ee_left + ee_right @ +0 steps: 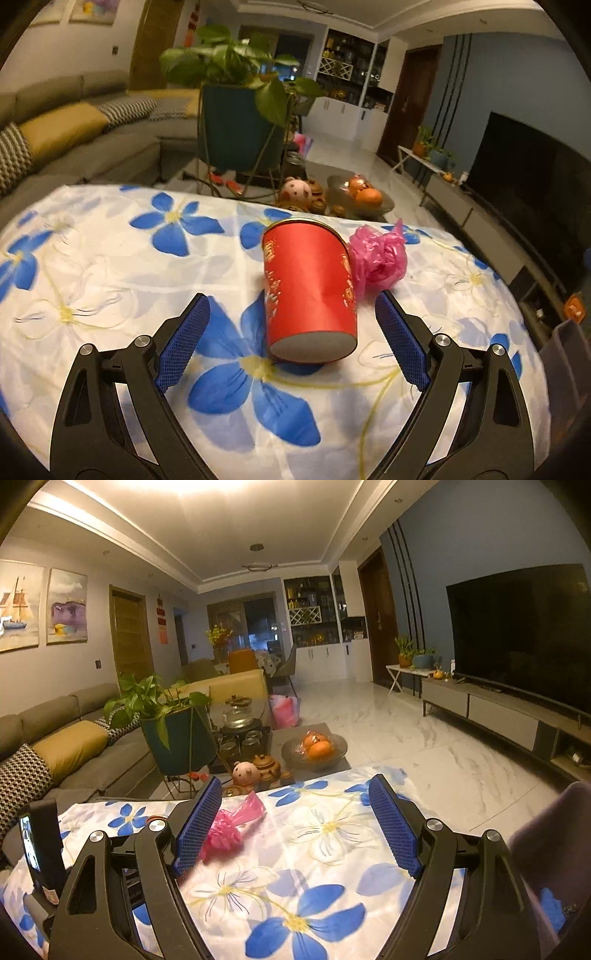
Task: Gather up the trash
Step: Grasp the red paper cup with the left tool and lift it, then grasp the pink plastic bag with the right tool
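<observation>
One red cup (pixel 309 291), one pink bag (pixel 378 260), two oranges (pixel 314 746).

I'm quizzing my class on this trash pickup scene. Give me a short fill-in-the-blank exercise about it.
1. The red cup lies on its ____ on the floral cloth.
2. The crumpled bag beside the cup is ____ in colour.
3. The left gripper has its jaws ____, one on each side of the cup.
4. The glass bowl holds ____.

Missing words: side; pink; open; oranges
</observation>
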The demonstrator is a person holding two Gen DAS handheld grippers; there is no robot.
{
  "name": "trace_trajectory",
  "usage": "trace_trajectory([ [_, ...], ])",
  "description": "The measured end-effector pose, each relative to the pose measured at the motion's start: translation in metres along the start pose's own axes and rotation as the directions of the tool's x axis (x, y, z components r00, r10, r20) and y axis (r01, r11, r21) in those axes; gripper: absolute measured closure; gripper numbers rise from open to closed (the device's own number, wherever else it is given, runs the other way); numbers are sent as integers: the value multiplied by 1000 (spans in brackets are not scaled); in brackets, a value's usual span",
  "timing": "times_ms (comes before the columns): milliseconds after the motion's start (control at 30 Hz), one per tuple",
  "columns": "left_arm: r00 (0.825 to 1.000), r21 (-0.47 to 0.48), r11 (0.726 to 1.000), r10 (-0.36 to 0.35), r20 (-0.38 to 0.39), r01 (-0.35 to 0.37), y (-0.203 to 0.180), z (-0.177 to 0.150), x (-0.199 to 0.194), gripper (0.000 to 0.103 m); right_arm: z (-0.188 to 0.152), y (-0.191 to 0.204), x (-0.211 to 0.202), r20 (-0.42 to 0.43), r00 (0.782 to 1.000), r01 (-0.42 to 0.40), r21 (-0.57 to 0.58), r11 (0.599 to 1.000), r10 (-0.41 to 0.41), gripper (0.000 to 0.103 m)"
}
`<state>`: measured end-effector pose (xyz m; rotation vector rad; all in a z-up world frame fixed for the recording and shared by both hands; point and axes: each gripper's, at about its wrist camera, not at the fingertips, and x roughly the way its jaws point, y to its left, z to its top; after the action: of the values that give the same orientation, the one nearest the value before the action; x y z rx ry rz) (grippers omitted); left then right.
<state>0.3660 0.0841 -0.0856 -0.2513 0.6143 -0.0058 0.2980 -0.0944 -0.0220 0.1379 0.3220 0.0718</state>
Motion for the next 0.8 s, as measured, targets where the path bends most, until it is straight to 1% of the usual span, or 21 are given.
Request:
trace_trajectory([
  [67, 999, -16, 999, -33, -29, 32, 3, 0, 7, 22, -1, 3, 10, -22, 1000, -10, 7, 1000, 10, 23],
  [100, 998, -24, 998, -50, -43, 49, 5, 0, 10, 29, -2, 5, 16, -37, 999, -9, 6, 1000, 10, 23],
  [167, 993, -61, 995, -89, -78, 84, 12, -1, 18, 37, -2, 9, 23, -52, 999, -15, -3, 1000, 15, 23],
  [267, 987, -106, 988, -125, -98, 115, 19, -4, 24, 49, -5, 19, 31, -62, 998, -20, -35, 999, 18, 23],
  [367, 983, -146, 978, -160, -89, 146, 26, -6, 25, 49, -8, 27, 39, -83, 996, -32, -44, 999, 28, 23],
  [467, 983, -165, 974, -168, -74, 154, 31, -7, 22, 49, -11, 32, 48, -114, 993, -37, -46, 998, 32, 23],
  [567, 986, -178, 973, -160, -53, 148, 37, -4, 13, 50, -14, 38, 55, -130, 991, -37, -55, 998, 30, 23],
  [600, 989, -178, 975, -143, -45, 133, 40, -3, 8, 50, -14, 40, 58, -135, 990, -38, -55, 998, 30, 23],
  [700, 999, -177, 983, -51, 6, 51, 55, 7, -9, 50, -13, 48, 67, -142, 990, -34, -61, 998, 25, 23],
  [800, 997, -169, 985, 39, 60, -28, 69, 15, -28, 50, -15, 62, 81, -156, 987, -40, -79, 996, 27, 23],
])
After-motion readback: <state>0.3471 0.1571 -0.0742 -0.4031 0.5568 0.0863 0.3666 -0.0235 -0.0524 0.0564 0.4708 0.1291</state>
